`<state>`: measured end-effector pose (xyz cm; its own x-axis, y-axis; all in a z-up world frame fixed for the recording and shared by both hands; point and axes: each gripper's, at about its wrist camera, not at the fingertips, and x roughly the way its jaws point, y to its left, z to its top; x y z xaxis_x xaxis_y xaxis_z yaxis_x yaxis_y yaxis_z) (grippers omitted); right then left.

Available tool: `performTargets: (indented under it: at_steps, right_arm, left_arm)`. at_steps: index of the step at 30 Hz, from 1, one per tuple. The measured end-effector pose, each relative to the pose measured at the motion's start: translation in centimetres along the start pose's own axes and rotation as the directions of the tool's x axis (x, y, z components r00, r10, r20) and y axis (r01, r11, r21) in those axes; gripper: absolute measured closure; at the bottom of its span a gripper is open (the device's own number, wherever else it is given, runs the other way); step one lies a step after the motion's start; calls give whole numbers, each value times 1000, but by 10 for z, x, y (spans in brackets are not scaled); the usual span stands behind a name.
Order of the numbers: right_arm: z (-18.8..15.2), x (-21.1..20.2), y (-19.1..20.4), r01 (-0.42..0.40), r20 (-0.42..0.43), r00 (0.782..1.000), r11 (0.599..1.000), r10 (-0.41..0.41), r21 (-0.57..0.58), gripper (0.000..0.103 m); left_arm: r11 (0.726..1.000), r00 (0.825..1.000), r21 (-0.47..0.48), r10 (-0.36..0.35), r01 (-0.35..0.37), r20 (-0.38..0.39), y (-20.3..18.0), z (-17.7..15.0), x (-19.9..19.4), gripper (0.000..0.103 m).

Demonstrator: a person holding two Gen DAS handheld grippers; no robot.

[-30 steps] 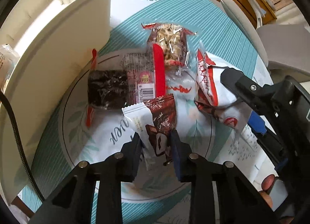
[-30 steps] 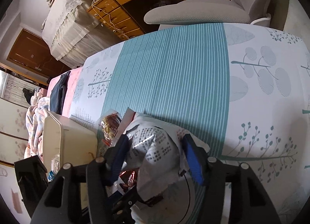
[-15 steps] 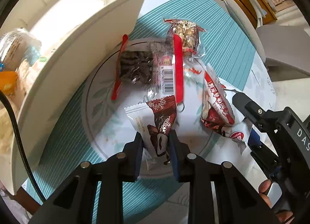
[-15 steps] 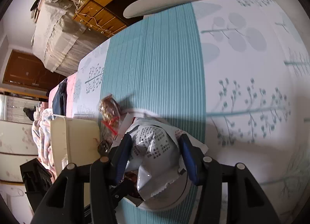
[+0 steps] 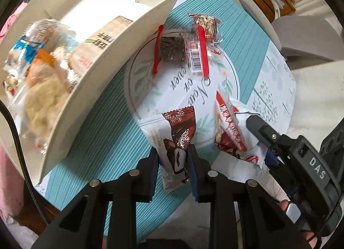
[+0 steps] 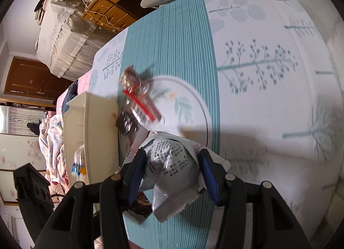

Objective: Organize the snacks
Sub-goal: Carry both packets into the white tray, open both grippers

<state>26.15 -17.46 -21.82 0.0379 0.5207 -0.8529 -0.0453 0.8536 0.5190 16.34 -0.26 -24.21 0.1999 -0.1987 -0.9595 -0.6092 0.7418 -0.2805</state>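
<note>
Gripping snack packets (image 5: 175, 141), both grippers (image 5: 173, 158) beside bin rim (image 5: 129, 40).

Both wrist views look down closely, sharing the round plate (image 5: 133, 89) and bin (image 5: 120, 40).

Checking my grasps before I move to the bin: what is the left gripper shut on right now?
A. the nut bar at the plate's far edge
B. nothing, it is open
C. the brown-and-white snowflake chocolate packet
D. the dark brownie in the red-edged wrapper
C: the left gripper pinches the lower end of the brown-and-white snowflake packet, while the brownie and nut bar lie on the plate.
</note>
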Motion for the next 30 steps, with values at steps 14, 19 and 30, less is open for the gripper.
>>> performTargets:
  at_steps: [14, 19, 30]
  right_arm:
    - [-67, -31, 22, -45, 43, 998, 998, 47, -46, 52]
    - [-81, -37, 34, -91, 67, 993, 994, 95, -62, 52]
    - [-116, -48, 75, -122, 191, 970, 982, 149, -146, 52]
  left_arm:
    - [992, 996, 123, -14, 4, 86, 15, -32, -64, 79]
    - [987, 991, 157, -45, 25, 125, 25, -35, -83, 79]
    - [955, 971, 280, -154, 99, 182, 58, -19, -122, 79]
